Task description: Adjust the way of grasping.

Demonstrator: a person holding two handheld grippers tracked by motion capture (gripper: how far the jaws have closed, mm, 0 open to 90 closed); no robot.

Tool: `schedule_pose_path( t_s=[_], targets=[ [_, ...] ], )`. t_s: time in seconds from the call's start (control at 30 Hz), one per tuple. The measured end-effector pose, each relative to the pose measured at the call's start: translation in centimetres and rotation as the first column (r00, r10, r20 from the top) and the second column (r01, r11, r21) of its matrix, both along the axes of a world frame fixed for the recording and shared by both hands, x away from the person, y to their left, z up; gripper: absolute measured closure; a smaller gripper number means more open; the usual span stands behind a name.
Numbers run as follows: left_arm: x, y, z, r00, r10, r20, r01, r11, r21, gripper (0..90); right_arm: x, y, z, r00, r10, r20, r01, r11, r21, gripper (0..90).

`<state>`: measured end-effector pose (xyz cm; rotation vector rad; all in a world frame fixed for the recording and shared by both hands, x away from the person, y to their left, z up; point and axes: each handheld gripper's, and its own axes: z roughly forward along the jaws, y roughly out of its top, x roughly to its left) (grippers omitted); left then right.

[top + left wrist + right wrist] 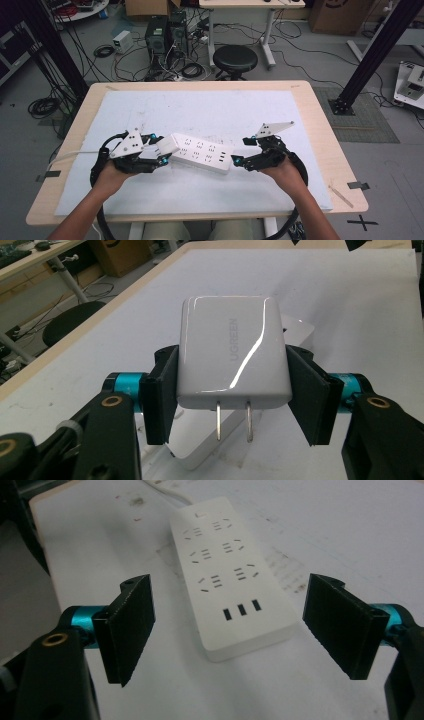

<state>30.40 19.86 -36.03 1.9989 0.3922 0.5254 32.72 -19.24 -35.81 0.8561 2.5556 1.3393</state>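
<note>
The left gripper had its black fingers clamped on the sides of a glossy white plastic wall charger, its two metal prongs pointing toward the camera and its far end cut off behind its own body. The right gripper held its fingers wide apart with nothing between them, just short of the near end of a white rectangular power strip. The strip lay on a white sheet covering a light wooden table. Beyond, a black round stool stood on a grey floor strewn with cables.
</note>
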Motion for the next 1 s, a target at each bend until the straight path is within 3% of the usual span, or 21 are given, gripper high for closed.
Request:
schedule_pose_path(
  t_s=[0.27, 0.53, 0.67, 1.0],
  targets=[
    [-0.1, -1.3, -0.4, 0.9989, -0.047, -0.008, 0.047, 0.9989, 0.004, 42.5, 0.0, 1.7, 0.1, 0.9982, 0.043, -0.042, -0.041, 0.9980, 0.048, 21.2],
    [0.0, -2.5, -0.5, 0.9966, -0.082, -0.006, 0.082, 0.9966, 0.012, 42.5, 0.1, 2.8, 0.1, 0.9948, 0.064, -0.080, -0.059, 0.9960, 0.066, 21.2],
    [-0.2, -3.0, -0.7, 0.9945, -0.103, 0.014, 0.103, 0.9938, 0.041, 42.6, 0.3, 3.1, -0.2, 0.9881, 0.074, -0.135, -0.060, 0.9926, 0.106, 21.2],
    [-0.3, -4.3, -0.9, 0.9883, -0.146, 0.043, 0.143, 0.9874, 0.067, 42.5, 0.7, 4.1, -0.3, 0.9731, 0.101, -0.207, -0.067, 0.9835, 0.168, 21.1]
  ],
)
